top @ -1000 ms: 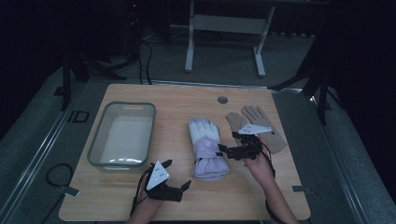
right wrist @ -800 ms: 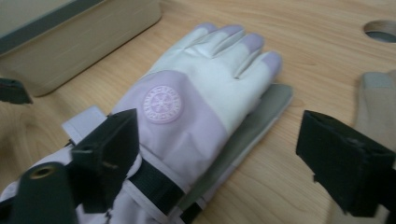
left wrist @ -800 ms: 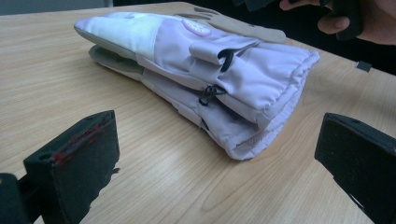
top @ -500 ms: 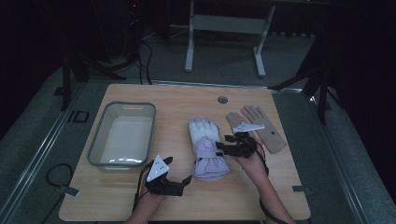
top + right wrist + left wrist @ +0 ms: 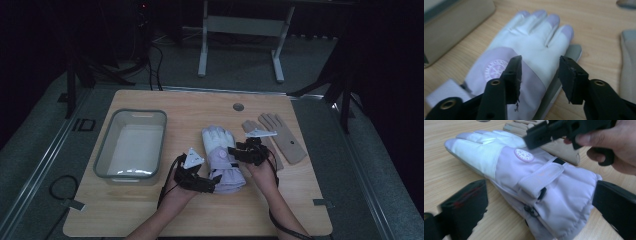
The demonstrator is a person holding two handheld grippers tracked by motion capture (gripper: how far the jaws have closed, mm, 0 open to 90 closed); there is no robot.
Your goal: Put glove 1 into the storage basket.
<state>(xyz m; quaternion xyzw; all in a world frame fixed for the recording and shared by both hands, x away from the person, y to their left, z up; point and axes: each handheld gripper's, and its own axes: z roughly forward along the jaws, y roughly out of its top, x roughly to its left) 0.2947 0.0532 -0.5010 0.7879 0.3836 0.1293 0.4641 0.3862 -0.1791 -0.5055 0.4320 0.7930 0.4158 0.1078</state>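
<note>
A padded lavender and white glove [image 5: 216,142] lies palm down in the middle of the table, fingers pointing away from me. In the left gripper view the glove [image 5: 506,162] has a round badge and a strap, and my left gripper [image 5: 539,207] stands open with one jaw on each side of the cuff. In the high view my left gripper [image 5: 212,181] sits at the cuff's near end. My right gripper [image 5: 234,151] hovers open over the glove's right side. In the right gripper view my right gripper [image 5: 540,75] straddles the thumb-side edge of the glove [image 5: 534,37].
A tan glove [image 5: 282,140] lies flat just right of the lavender one. A clear plastic bin [image 5: 102,150] stands on the left of the wooden table [image 5: 200,105]. A round grommet [image 5: 238,107] sits near the far edge. Dark floor and stands surround the table.
My right gripper has moved left from over the tan glove onto the lavender glove. My left gripper has moved right and forward up to the cuff.
</note>
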